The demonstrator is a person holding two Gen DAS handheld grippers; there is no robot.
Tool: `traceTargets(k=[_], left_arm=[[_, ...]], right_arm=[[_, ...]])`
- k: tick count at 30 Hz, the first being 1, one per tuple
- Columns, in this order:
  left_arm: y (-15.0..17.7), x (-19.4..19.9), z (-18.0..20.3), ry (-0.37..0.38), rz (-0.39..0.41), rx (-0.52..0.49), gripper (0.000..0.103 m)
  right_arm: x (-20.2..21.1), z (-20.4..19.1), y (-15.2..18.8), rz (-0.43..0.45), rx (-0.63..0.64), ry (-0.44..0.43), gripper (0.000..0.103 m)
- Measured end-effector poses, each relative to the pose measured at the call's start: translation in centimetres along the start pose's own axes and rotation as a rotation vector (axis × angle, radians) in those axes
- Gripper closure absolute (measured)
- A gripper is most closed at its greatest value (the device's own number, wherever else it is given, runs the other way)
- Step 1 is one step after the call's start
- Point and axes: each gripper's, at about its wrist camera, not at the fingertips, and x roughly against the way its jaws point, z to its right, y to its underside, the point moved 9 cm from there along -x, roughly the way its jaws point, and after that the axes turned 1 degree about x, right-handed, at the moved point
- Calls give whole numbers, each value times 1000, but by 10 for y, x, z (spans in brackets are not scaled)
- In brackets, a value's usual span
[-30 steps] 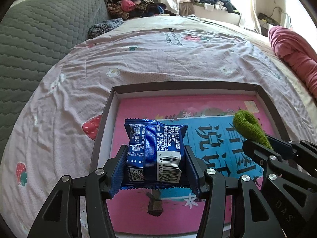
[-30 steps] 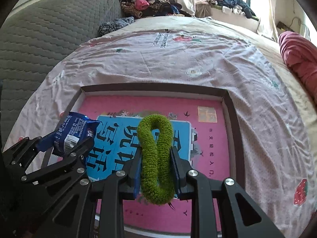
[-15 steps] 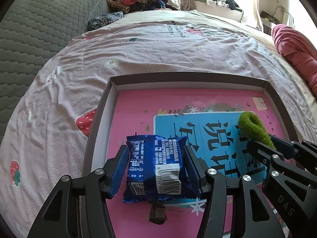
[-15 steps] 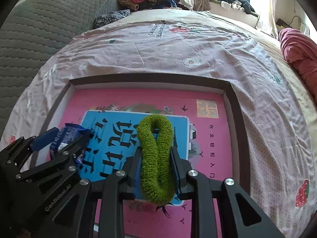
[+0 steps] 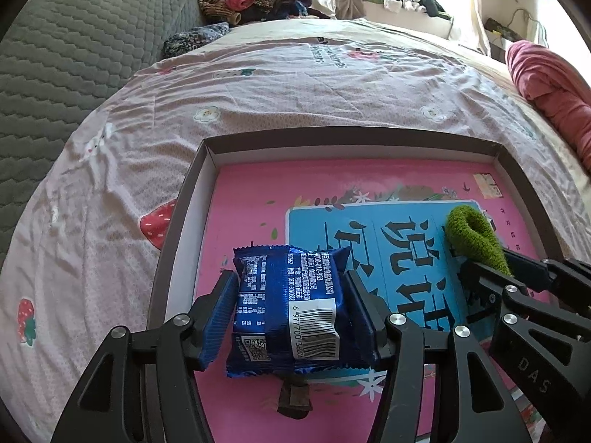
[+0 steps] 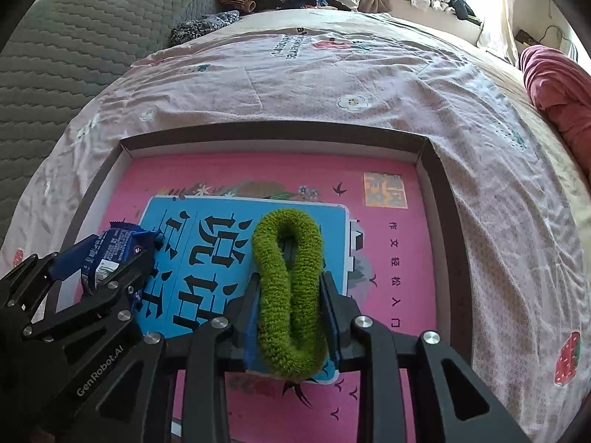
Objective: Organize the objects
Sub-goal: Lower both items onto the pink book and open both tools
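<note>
A blue snack packet [image 5: 288, 302] lies barcode up on the pink and blue book [image 5: 255, 199] inside the shallow dark-rimmed box [image 5: 351, 136]. My left gripper [image 5: 288, 288] straddles it. Its jaws are opening, and a sliver of space shows at the left pad. In the right wrist view a green fuzzy hair tie [image 6: 288, 288] stands squeezed into a long loop between the pads of my right gripper [image 6: 290, 284]. Those jaws are opening too, but the pads still press on it. The hair tie's lower end sits over the book's blue panel [image 6: 207, 258].
The box [image 6: 273, 129] rests on a pink bedsheet [image 5: 258, 85] printed with strawberries. A grey quilted headboard [image 5: 74, 48] runs along the left and a rolled pink blanket [image 5: 546, 81] lies at the right. Piled clothes [image 5: 251, 0] fill the far end.
Both grippers have come down into the box. The snack packet now rests on the book with the left jaws looser around it. The hair tie looks slightly wider between the right pads.
</note>
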Motion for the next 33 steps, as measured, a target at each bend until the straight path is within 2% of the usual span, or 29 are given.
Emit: traceTargets(k=[4,11,19,25,33], left_arm=[[1,0,-2,0,3,2,40],[2,3,-11,-14,5,5,30],[2,7,-16,-20,8,5,26],[4,11,-18,14,16,16,25],[5,19,-18,18,22,7,24]], right_arm=[[0,-1,0,-2,-1,0,60],[3,5,1,-2,-18,16,53],[5,7,1,-6,-15,34,44],[10,8,-2,5,-12,34,35],[19,7,-5,17,-15,31,33]])
